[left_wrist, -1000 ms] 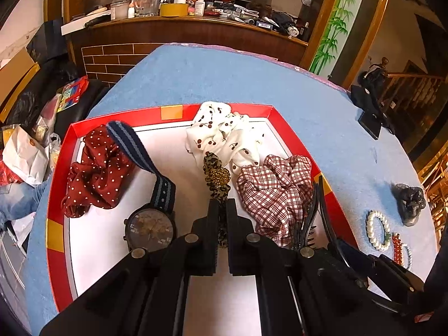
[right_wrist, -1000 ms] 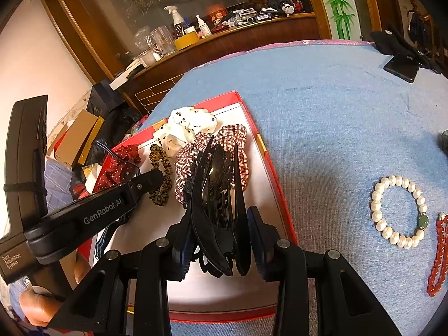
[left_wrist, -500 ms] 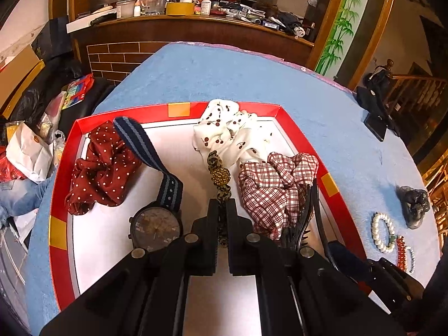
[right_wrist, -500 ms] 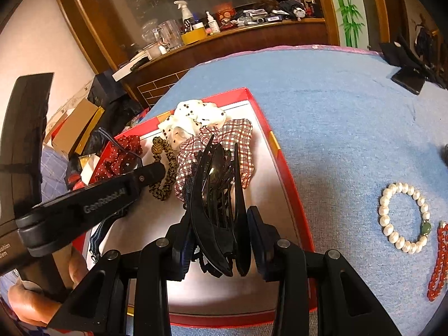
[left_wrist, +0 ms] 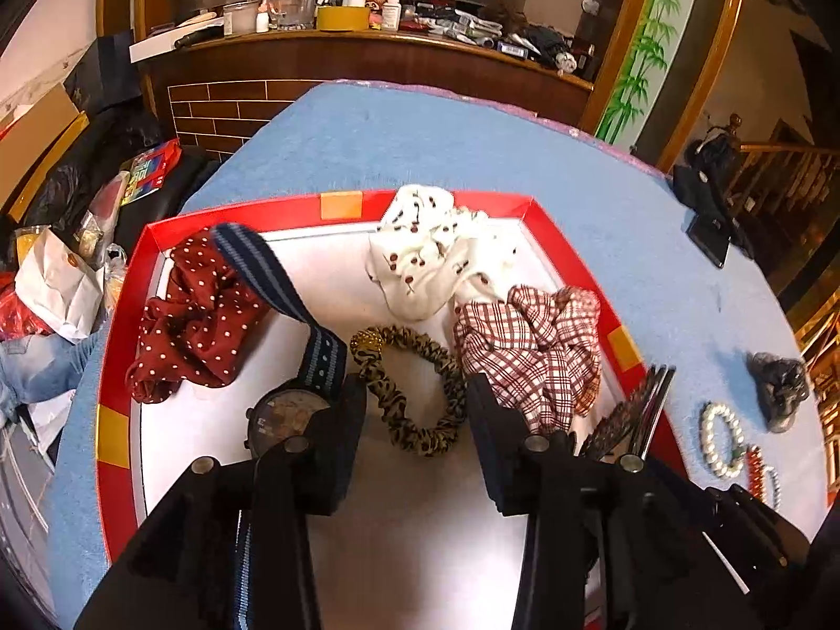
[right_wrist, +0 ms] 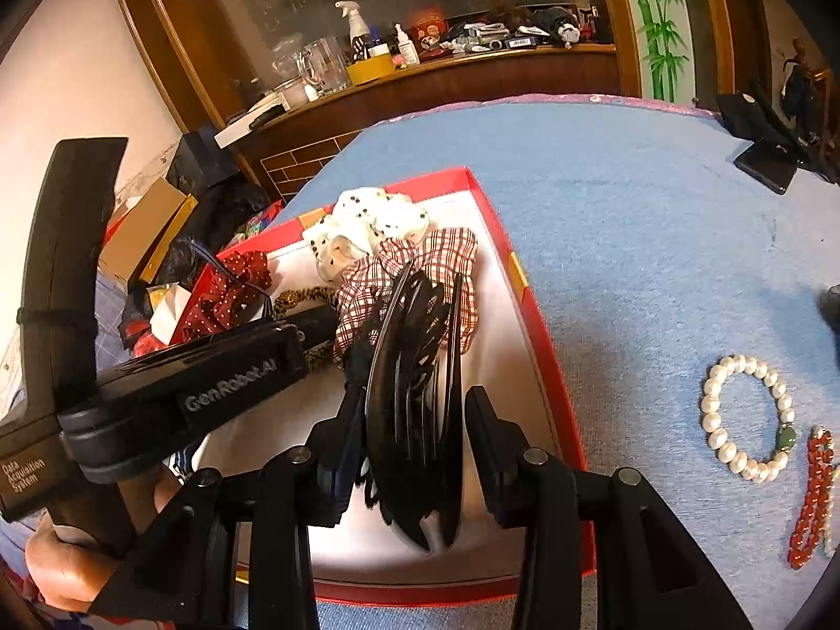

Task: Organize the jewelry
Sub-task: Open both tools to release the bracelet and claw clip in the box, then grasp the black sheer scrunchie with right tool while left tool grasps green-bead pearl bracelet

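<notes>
**Leopard hair tie set free in the red tray, black claw clip next**

Since the earlier frame the left tongs have parted: a second ago they were pinched on the leopard-print hair tie, and now their jaws are opening and the hair tie lies flat on the white floor of the red tray, between the two pads but not pressed by them. It rests just beside the plaid scrunchie and the wristwatch, with the dotted red scrunchie and the white cherry-print scrunchie further back.

The right tongs hold the black claw clip upright over the near right part of the tray. Their jaws are also opening a little, but the pads seem to touch the clip on both sides.

To do this step well, I think the left tongs should lift straight up, so that a pad does not catch the loop and drag it. The clip should go down onto the bare white floor in front of the plaid scrunchie and be released only when it rests there, because it is tall and may fall over the red rim. The pearl bracelet and the red bead bracelet wait on the blue surface, outside the tray.
</notes>
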### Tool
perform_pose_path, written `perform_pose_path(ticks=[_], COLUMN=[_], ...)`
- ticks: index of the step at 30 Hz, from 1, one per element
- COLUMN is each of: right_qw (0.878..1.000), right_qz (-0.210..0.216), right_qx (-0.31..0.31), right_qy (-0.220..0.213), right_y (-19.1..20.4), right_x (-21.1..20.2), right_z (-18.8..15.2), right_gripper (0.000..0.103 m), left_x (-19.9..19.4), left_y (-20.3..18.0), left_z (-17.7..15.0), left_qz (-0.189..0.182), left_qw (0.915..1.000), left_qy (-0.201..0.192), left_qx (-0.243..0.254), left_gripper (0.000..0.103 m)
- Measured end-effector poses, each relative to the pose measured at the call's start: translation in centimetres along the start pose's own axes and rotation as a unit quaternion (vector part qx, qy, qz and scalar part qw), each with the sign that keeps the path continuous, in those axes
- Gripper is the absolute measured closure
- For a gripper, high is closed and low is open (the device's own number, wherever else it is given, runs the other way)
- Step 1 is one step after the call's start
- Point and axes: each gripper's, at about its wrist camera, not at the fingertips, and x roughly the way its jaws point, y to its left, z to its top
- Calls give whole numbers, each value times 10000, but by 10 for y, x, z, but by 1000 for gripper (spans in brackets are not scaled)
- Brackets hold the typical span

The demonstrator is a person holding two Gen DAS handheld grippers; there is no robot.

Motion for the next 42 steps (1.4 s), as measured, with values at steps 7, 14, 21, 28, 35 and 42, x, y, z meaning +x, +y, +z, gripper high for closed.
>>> perform_pose_path(ticks=[7, 14, 21, 28, 35, 42], right_qw=[9993, 9965, 9952, 9894, 9828, 9770], right_qz=[53, 169, 138, 174, 295, -245], right_qx=[269, 528, 748, 1254, 1669, 1819], right_qy=[-254, -617, -613, -712, -738, -1089], right_y=[-10, -19, -32, -57, -104, -168], right_x=[-17, -38, -38, -58, -99, -151], right_z=[6, 12, 15, 23, 26, 27], right_gripper=[58, 58, 58, 58, 58, 49], left_x=[-24, -45, -43, -47, -54, -69], left_y=[21, 39, 33, 22, 9, -26], left_z=[7, 12, 14, 12, 9, 8], left_qz=[-442, -571, -566, -631, -724, -887], left_qw=[9965, 9891, 9903, 9911, 9908, 9914], left_qy=[-426, -879, -852, -919, -1073, -962], left_qx=[-575, -1034, -945, -723, -403, 34], left_gripper=[58, 53, 53, 50, 50, 50])
